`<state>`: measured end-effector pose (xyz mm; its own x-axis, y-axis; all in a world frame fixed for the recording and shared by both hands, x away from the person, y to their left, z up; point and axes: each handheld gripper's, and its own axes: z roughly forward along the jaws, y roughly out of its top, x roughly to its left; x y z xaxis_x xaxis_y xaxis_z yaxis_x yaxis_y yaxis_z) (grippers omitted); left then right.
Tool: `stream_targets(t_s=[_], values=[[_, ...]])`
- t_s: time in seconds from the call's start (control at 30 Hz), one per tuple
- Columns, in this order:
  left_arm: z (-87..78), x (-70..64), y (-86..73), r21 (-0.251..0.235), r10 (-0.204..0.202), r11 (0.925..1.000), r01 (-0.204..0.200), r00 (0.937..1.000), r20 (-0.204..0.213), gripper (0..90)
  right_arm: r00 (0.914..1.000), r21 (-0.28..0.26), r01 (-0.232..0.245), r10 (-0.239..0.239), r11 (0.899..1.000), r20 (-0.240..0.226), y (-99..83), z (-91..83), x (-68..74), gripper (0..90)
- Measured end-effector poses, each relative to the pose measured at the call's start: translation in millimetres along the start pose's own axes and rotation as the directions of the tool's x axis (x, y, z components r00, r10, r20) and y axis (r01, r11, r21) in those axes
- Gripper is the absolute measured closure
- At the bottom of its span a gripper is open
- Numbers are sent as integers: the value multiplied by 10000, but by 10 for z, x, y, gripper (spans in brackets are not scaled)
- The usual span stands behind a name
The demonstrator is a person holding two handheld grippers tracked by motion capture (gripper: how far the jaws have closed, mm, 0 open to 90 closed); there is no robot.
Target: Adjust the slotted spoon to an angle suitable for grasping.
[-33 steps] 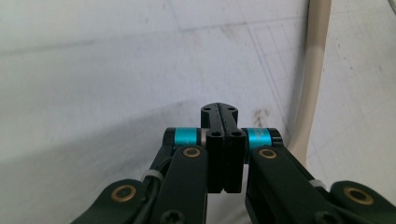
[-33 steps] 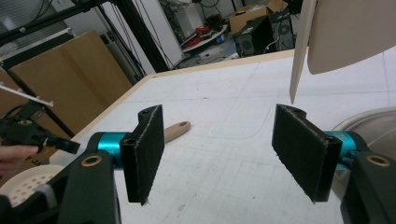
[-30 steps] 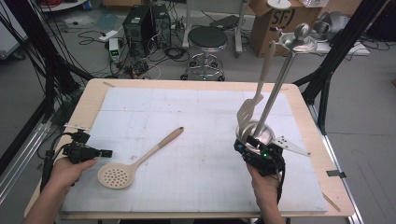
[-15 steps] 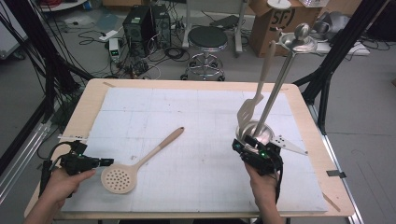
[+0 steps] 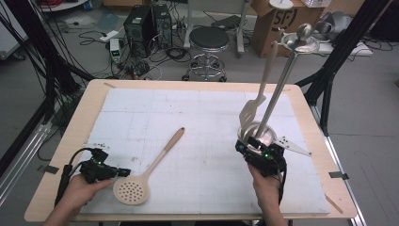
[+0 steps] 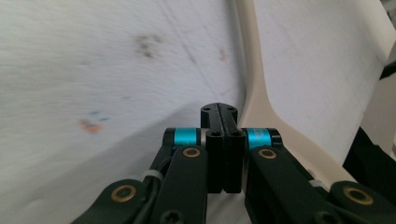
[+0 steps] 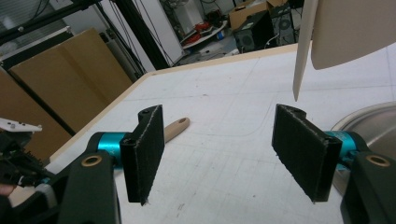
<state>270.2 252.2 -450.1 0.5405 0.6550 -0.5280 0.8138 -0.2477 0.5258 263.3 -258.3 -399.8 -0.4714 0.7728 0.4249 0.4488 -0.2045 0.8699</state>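
Left tongs sit pinched tight with nothing between them, low on the white surface, tips just beside the bowl of the slotted spoon, whose handle runs away past them. Right tongs gape wide, empty, right against the metal pot holding a spatula and ladle.

A slotted spoon lies on the table at its left front, the left gripper just beside its bowl. A metal holder stands at right with two utensils in it, the right gripper just before it.
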Motion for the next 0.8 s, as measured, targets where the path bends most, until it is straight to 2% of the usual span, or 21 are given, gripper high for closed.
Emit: stream_targets(t_s=[0.2, 0.43, 0.57, 0.7, 0.8], values=[[207, -186, -50, 408, 326, 9986, -343, 9987, 404, 900, 10000, 172, -86, 86, 9998, -4, -9, 12, -19, 337], [436, -446, 22, 442, 795, 9955, -835, 9931, 860, 899, 9998, 276, -182, 184, 9995, -75, -8, 22, -23, 333], [635, -568, 42, 681, 989, 9920, -1067, 9891, 1092, 899, 9997, 314, -212, 215, 9993, -107, -6, 19, -25, 333], [775, -681, 92, 726, 1067, 9905, -1172, 9851, 1348, 899, 9997, 282, -221, 224, 9994, -105, -2, 9, -38, 334], [870, -736, 120, 710, 906, 9922, -1027, 9836, 1559, 899, 9996, 249, -267, 270, 9993, -109, 2, -1, -47, 334]])
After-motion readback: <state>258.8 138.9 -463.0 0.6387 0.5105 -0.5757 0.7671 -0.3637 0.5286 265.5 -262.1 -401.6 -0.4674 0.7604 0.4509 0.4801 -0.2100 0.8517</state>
